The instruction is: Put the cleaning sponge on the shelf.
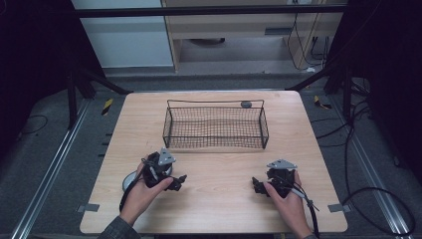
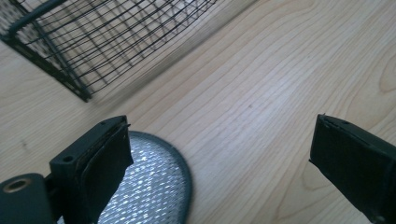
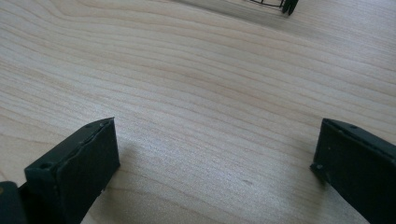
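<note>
One round mesh strainer point(image 2: 154, 186), dark rim

The basket point(image 1: 215, 125) was black wire in a fine grid. Near it, the disc point(image 2: 149, 186) showed silvery mesh inside a dark grey rim, and the table point(image 1: 219, 199) was pale wood with grain.

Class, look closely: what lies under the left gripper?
A round grey mesh disc lies flat on the wooden table under the left gripper; the hand and gripper hide part of it.
</note>
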Tool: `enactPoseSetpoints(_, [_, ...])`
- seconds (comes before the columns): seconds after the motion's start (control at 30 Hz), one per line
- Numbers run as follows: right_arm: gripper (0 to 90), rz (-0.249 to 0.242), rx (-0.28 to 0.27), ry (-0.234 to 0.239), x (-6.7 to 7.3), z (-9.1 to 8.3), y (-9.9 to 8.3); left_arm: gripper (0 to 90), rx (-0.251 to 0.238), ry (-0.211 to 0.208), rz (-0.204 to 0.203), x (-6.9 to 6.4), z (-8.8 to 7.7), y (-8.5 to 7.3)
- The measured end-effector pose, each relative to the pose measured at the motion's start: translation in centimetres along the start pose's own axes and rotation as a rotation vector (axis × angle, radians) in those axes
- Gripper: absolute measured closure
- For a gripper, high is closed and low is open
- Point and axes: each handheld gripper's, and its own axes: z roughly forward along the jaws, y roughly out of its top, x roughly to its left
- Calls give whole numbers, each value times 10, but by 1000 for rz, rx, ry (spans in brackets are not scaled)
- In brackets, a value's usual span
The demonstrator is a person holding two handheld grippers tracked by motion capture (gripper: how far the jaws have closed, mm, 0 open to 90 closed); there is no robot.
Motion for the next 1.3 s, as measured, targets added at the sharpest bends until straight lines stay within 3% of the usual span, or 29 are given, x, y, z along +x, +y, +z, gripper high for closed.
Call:
enactPoseSetpoints(0.1, [4,1,0,0,0,0,0,42,-3,4,-12,10,-6,0])
enactPoseSetpoints(0.27, [4,1,-1,0,0,0,0,40,80,22,4,28,-19,-1])
enactPoseSetpoints(0.3, [4,-1,0,-1,0,0,0,41,116,24,13,34,-23,-2])
enactPoseSetpoints(0.63, [4,-9,-3,-5,-1,0,-1,43,242,9,11,60,-36,-13])
enactPoseSetpoints(0.77, [4,-10,-3,-5,-1,0,-1,43,283,9,30,63,-37,-14])
enactPoseSetpoints(0.9, [4,-10,-3,-5,0,0,-1,37,344,-18,26,66,-34,-16])
enactPoseSetpoints(1.3, [4,-6,-2,-4,0,-1,-2,40,439,-47,47,74,-26,-17])
